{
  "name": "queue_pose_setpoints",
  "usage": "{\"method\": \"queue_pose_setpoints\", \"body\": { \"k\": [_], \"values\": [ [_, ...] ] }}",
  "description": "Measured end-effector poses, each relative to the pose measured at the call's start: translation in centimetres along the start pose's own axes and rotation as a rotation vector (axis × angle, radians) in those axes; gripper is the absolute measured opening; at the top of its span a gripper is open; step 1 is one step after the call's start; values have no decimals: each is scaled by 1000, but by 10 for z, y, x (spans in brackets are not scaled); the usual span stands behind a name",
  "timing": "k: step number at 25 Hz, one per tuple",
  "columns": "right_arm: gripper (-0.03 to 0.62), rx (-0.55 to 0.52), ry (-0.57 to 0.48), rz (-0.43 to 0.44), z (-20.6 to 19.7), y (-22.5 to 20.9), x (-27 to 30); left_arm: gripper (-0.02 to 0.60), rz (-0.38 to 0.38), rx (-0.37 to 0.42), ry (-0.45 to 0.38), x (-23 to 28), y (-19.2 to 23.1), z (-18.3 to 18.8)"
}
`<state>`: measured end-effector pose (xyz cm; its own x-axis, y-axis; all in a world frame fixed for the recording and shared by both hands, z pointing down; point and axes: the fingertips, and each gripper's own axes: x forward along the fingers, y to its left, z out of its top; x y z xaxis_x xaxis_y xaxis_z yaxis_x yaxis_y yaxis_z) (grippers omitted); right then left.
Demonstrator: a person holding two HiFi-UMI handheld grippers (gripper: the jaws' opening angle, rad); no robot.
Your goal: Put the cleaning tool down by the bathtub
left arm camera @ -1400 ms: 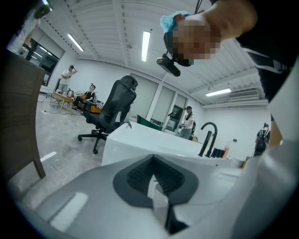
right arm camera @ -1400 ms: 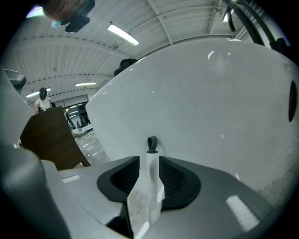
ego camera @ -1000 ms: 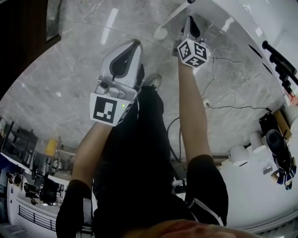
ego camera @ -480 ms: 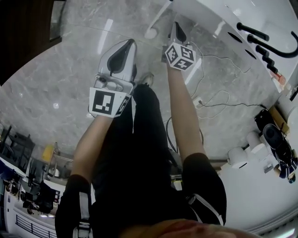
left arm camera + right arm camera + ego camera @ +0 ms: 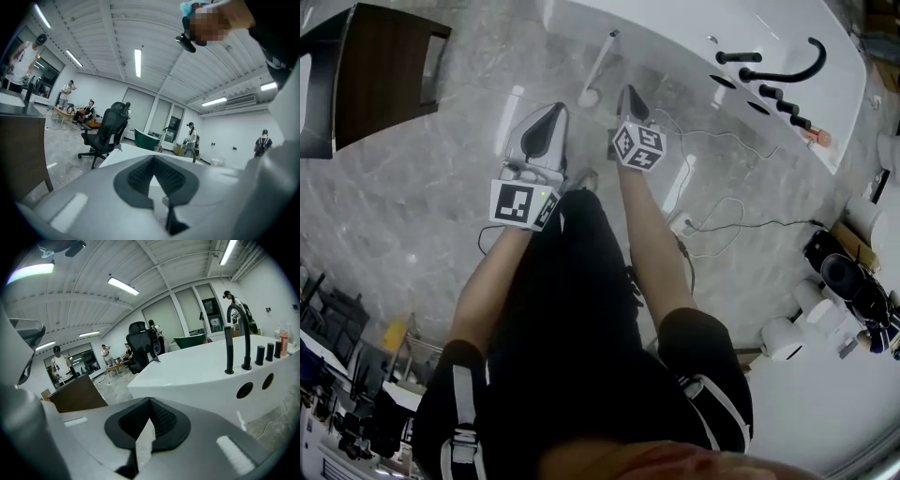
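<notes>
The cleaning tool [image 5: 596,67], white with a long handle, leans against the white bathtub [image 5: 675,37], its head on the marble floor. No gripper holds it. My right gripper [image 5: 625,90] is shut and empty, its tips just right of the tool's head. To the left my left gripper [image 5: 554,110] is also shut with nothing in it. In the right gripper view the shut jaws [image 5: 149,401] face the bathtub [image 5: 197,371] and its black faucet [image 5: 234,333]. In the left gripper view the jaws [image 5: 153,160] are shut, facing across the room.
A dark wooden cabinet [image 5: 375,70] stands at the far left. Cables [image 5: 722,211] trail over the floor right of my legs. White rolls [image 5: 783,337] and clutter sit at the right edge. An office chair [image 5: 105,133] and several people are farther off.
Both grippers have drawn back from the tub toward the body and the head view now takes in more of the bathtub. The tool stays leaning at the tub.
</notes>
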<state>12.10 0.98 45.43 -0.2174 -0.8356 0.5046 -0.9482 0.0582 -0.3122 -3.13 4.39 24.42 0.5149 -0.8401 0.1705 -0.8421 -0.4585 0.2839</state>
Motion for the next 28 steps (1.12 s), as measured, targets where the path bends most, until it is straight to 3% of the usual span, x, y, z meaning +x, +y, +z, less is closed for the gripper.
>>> {"method": "queue_pose_setpoints", "body": {
  "k": [13,23,28],
  "values": [
    [0,-13,-71,-20,107,42,-110,8,4,38,-69,-48,-34,88],
    [0,-70,-204,21,193,77,-195,8,-51,43,-85,-72,-65,126],
    [0,-112,-225,20,208,88,-238,8,-69,63,-105,-89,-82,139]
  ]
}}
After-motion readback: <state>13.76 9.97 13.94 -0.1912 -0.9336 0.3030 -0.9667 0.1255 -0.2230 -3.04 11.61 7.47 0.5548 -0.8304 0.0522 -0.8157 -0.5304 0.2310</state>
